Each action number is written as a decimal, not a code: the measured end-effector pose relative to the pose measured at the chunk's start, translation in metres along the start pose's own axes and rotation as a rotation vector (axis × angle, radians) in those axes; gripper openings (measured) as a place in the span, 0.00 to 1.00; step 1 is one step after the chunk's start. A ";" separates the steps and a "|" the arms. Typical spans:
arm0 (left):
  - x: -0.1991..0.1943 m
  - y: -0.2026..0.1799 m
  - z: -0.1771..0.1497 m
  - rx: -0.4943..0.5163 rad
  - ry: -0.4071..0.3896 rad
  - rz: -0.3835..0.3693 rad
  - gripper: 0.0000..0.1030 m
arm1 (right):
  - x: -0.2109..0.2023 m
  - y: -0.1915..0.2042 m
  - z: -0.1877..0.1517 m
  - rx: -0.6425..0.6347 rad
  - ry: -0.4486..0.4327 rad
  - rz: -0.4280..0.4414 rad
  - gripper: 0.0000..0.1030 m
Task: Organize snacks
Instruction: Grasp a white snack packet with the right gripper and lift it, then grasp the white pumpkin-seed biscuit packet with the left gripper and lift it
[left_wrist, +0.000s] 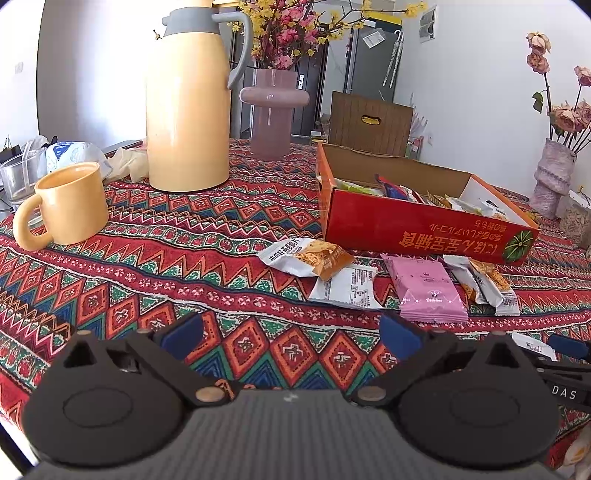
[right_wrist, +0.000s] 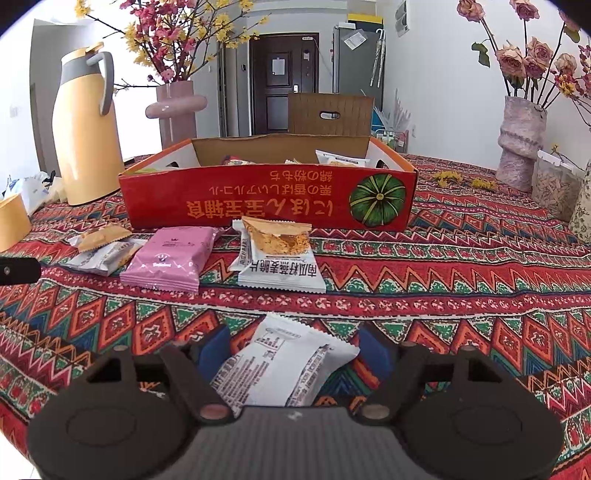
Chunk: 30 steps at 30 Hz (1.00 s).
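Note:
A red cardboard box (left_wrist: 424, 229) with several snack packets inside stands on the patterned tablecloth; it also shows in the right wrist view (right_wrist: 266, 203). In front of it lie a pink packet (left_wrist: 428, 288) (right_wrist: 170, 258) and white-and-orange packets (left_wrist: 306, 254) (right_wrist: 277, 254). My left gripper (left_wrist: 291, 332) is open and empty above the cloth, short of the packets. My right gripper (right_wrist: 291, 350) is open, with a white snack packet (right_wrist: 280, 365) lying between its fingers; the pads stand apart from it.
A yellow thermos jug (left_wrist: 186, 103) and yellow mug (left_wrist: 64, 205) stand at the left, with a pink vase (left_wrist: 273, 110) behind. A grey vase of dried roses (right_wrist: 521, 140) and a clear container (right_wrist: 554, 188) stand at the right. A glass (left_wrist: 18, 173) sits far left.

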<state>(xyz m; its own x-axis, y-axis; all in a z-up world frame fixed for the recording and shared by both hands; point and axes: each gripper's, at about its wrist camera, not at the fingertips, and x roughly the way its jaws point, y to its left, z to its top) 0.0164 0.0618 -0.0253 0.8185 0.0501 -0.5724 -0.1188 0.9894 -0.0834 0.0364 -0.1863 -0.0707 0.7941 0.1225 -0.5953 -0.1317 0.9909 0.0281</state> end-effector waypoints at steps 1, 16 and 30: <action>0.000 0.000 0.000 0.000 0.000 0.001 1.00 | 0.000 0.000 0.000 0.000 -0.001 0.000 0.74; 0.001 -0.002 0.000 0.001 0.008 0.013 1.00 | -0.009 -0.002 -0.001 0.014 -0.038 0.068 0.41; 0.005 -0.001 0.000 -0.001 0.015 0.012 1.00 | -0.013 -0.009 0.006 0.029 -0.079 0.061 0.39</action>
<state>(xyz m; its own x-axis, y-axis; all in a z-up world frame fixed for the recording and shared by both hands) 0.0201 0.0614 -0.0281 0.8085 0.0595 -0.5855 -0.1288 0.9886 -0.0774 0.0309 -0.1968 -0.0589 0.8296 0.1855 -0.5266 -0.1647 0.9825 0.0866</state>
